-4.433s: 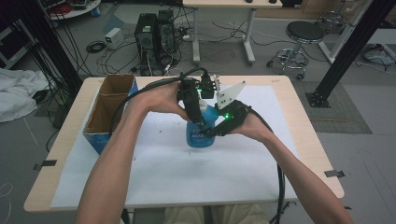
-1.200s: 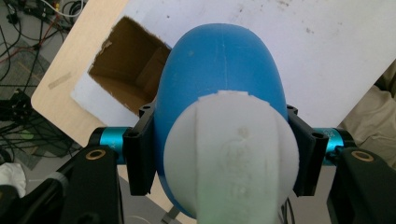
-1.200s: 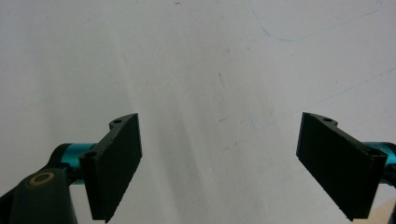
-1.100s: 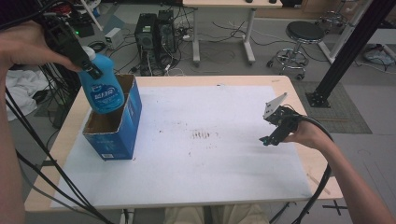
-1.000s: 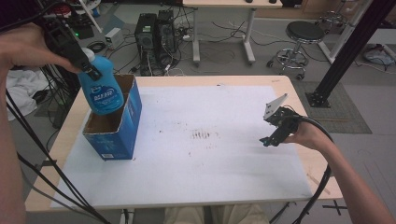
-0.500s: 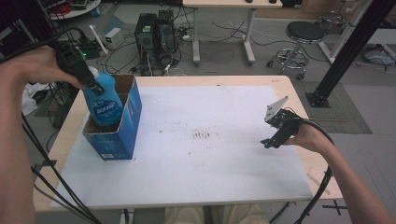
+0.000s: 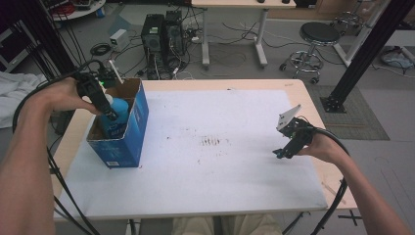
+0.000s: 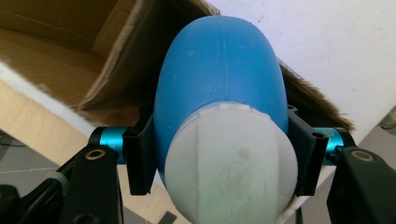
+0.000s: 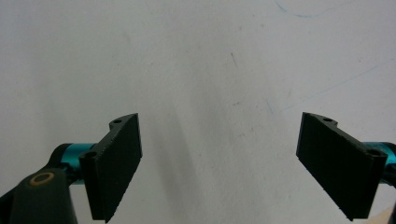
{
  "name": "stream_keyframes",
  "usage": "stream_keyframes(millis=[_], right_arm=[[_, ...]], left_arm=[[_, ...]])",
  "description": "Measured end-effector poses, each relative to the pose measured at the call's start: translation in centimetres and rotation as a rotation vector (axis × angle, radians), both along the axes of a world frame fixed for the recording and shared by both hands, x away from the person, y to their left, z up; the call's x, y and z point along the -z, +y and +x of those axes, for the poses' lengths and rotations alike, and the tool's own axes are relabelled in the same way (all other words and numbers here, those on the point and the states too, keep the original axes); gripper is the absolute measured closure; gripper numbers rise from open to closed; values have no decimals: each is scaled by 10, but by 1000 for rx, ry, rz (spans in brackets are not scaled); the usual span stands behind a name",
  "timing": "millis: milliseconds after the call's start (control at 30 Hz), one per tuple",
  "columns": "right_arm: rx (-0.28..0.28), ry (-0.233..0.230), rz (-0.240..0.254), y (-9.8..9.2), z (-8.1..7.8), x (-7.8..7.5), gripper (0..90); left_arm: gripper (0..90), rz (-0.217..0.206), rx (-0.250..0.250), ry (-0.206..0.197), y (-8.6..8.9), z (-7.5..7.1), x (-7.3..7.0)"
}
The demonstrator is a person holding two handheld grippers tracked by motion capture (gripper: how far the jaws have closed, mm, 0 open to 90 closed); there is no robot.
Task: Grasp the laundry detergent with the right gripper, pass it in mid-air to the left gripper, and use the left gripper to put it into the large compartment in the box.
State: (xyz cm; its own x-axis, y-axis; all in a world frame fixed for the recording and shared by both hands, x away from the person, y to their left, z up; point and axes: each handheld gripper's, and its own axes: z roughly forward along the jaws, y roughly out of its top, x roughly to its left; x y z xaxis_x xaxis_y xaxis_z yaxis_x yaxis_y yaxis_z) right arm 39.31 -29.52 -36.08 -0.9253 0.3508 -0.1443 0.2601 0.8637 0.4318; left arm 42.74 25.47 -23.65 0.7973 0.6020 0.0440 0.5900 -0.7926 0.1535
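Nearly done: left hand-held gripper (image 7: 108, 111) clamps the bottle (image 7: 116, 116) inside the box (image 7: 134, 132) at 9 o'clock, unreleased; right hand-held gripper (image 7: 281, 153) wide, empty.

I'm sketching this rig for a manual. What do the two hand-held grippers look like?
Each hand-held gripper, left and right, is black, with flat rectangular black jaws on teal metal pivots, and trails a thick black cable. A pale three-cornered plate tops the right one. Forearms are sleeveless.
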Motion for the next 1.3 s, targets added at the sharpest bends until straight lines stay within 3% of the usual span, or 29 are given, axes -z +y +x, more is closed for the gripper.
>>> stream_keyframes(millis=[200, 400, 467, 867, 1300], right_arm=[[3, 5, -14, 2, -1, 5, 135], [1, 8, -14, 4, -1, 7, 135], [-2, 8, -15, 5, 0, 8, 135], [-4, 15, -18, 8, -1, 11, 135], [3, 17, -15, 7, -4, 13, 135]], left_arm=[[383, 15, -5, 0, 2, 0, 23], [383, 18, 3, 5, 3, 0, 35], [382, 2, -1, -6, 3, 0, 35], [380, 3, 0, -4, 4, 1, 37], [341, 9, -19, 26, 3, 2, 36]])
